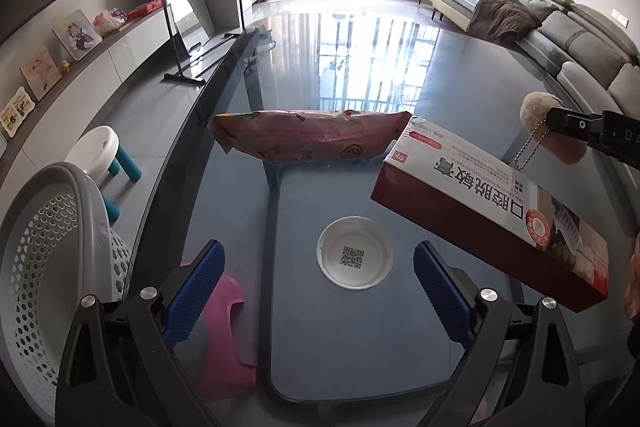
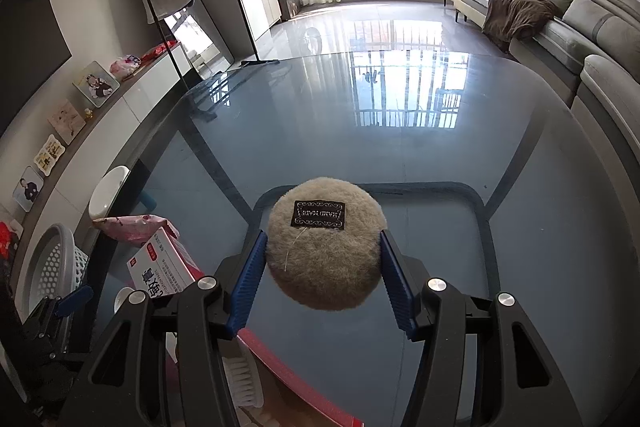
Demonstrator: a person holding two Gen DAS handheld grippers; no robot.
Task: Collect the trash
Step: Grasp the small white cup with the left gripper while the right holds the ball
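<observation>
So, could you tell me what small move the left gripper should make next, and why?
Probably lower the left gripper straight down around the white lid and close on it. Its jaws stand open with the lid lying flat on the glass table between them, while the right gripper already holds the fluffy pompom.

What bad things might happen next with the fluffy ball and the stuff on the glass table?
The right gripper squeezes the fluffy ball only at its sides, so it might slip out. The toothpaste box sits right beside the white lid, so the open left gripper might bump it when grabbing the lid. The lid could skid on the glass table.
</observation>
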